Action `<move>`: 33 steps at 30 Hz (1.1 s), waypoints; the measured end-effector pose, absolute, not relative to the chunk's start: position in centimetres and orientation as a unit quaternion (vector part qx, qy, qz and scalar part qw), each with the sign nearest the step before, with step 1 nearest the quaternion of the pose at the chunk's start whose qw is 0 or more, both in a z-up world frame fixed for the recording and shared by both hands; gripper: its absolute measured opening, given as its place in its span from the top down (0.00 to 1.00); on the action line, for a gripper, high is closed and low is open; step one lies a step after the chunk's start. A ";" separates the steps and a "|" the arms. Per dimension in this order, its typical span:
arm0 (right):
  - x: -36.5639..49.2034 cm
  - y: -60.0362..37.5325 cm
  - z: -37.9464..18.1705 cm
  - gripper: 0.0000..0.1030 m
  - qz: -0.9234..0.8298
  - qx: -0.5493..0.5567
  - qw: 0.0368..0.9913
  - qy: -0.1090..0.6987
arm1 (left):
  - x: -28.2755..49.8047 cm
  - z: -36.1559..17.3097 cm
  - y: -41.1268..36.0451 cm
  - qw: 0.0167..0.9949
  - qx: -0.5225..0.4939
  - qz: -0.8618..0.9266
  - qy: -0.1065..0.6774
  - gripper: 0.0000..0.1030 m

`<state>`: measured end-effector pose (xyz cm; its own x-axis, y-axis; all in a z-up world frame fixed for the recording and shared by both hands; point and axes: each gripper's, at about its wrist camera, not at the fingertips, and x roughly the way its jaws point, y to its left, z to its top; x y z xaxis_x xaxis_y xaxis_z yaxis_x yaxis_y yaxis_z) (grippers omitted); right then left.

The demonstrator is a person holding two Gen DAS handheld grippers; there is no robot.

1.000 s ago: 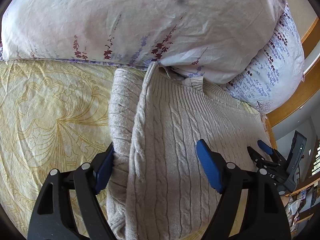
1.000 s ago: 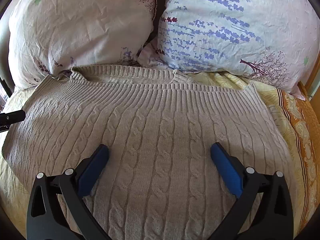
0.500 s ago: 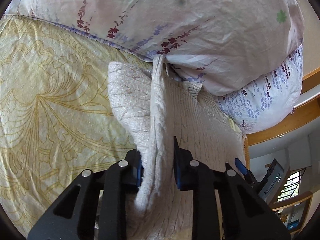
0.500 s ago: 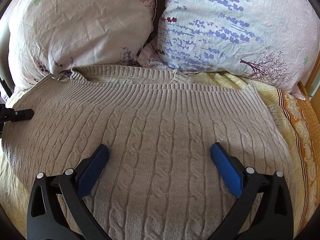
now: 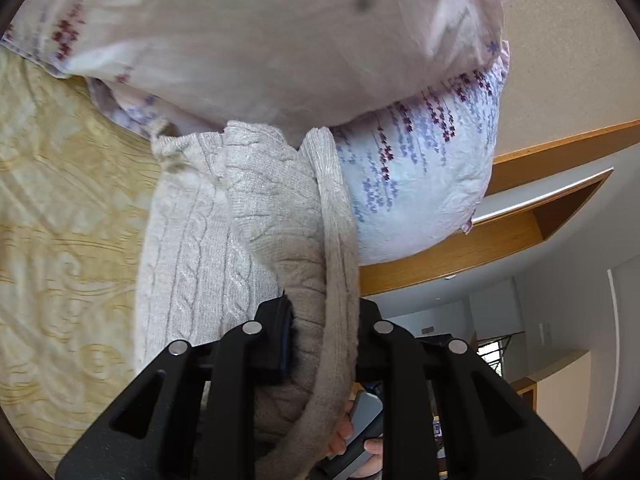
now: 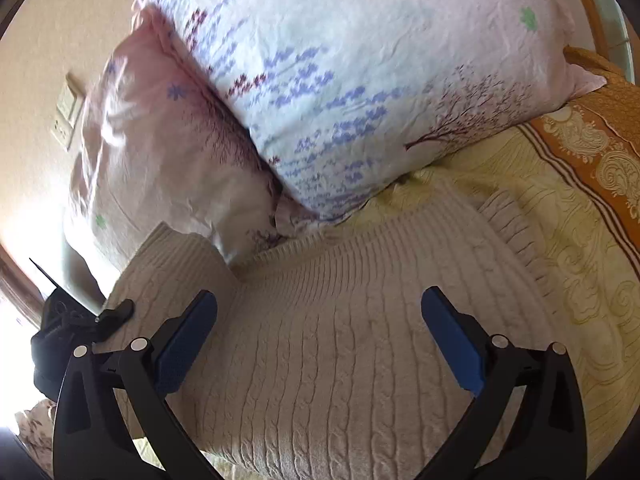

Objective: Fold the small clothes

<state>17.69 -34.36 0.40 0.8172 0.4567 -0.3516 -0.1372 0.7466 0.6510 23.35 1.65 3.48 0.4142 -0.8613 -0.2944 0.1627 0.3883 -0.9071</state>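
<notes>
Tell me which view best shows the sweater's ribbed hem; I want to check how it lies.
The right wrist view: the sweater spreads flat on the bedspread, its ribbed hem running below the pillows. The left wrist view shows only a bunched, lifted fold pinched in the left tongs, blurred.

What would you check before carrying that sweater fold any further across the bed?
1. Left gripper pinching the sweater: ok, its jaws have just been closing and knit is bunched between them.
2. Right gripper free to help: ok, open, nothing between its pads.
3. Sweater body flat on the bedspread: ok in the right wrist view.
4. Pillows clear of the sweater: not ok, they touch its collar end.
5. Landing spot for the fold: cannot tell, hidden.
</notes>
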 end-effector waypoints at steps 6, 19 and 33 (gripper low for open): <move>18.9 -40.3 -1.3 0.01 0.188 0.409 0.855 0.259 | 24.8 2.3 -8.8 0.690 -0.417 -0.395 0.440 0.81; 18.5 -45.2 -3.5 0.01 0.184 0.498 0.806 0.260 | 25.2 0.5 -18.2 0.629 -0.411 -0.461 0.473 0.45; 19.7 -43.2 -3.9 0.19 0.202 0.442 0.818 0.307 | 15.0 3.5 -7.1 0.865 -0.108 -0.341 0.351 0.19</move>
<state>19.73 -43.20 -3.86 0.7300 0.6016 -0.3243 -0.0589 0.5281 0.8472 15.04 -7.07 3.55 0.5215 -0.6663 -0.5330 0.5143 0.7439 -0.4267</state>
